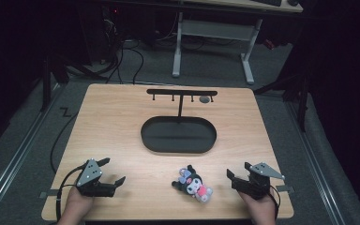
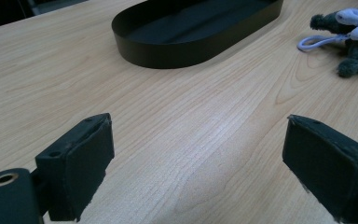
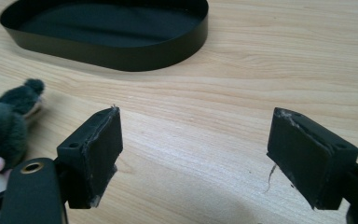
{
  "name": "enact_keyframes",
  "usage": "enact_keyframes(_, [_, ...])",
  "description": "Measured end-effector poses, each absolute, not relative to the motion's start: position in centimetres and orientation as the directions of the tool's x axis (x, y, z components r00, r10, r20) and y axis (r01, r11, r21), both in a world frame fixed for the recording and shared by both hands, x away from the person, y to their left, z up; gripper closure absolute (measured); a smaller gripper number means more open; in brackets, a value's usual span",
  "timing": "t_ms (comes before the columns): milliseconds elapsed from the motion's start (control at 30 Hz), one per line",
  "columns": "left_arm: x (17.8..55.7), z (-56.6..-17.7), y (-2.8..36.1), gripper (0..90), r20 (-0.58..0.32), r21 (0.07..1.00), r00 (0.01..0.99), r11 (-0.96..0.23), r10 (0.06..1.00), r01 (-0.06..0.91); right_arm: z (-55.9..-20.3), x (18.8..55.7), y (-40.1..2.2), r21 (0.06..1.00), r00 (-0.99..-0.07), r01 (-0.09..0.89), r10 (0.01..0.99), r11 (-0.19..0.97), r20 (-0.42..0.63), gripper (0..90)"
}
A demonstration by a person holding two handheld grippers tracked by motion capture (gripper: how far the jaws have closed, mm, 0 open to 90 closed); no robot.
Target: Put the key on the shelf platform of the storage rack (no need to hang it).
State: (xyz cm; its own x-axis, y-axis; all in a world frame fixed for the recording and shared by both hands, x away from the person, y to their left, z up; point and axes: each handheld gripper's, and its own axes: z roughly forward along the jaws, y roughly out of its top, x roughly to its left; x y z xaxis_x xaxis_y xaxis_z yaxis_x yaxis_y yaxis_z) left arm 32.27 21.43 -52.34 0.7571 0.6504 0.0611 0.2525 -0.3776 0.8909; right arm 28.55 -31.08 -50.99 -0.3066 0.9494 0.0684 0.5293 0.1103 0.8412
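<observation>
Between gaping tongs [image 1: 107, 171], plush toy [image 1: 193, 183] lies diagonally, head up-left.

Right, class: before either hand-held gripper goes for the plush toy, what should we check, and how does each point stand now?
1. Left hand-held gripper open: ok.
2. Right hand-held gripper open: ok.
3. Plush toy free on the table, touched by neither: ok.
4. Oval black tray empty: ok.
5. Hooks on the black stand free: cannot tell, a small dark thing sits near one end.
6. Toy's loop reachable: ok.
</observation>
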Motion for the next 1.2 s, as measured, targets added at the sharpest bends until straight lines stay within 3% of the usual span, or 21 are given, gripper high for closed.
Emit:
enact_keyframes(400, [32.22, -52.26, 21.62, 9.4, 0.059, 0.895, 0.756, -0.37, 0.652, 0.25, -51.22, 28.54, -30.28, 0.85, -0.311, 0.506, 0.95, 0.145, 0.023, 15.5])
enact_keyframes(1200, [32.2, -52.33, 21.52, 9.4, 0.06, 0.891, 0.762, -0.378, 0.645, 0.249, -51.1, 28.51, -31.08, 0.842, -0.29, 0.524, 0.956, 0.128, 0.036, 15.9])
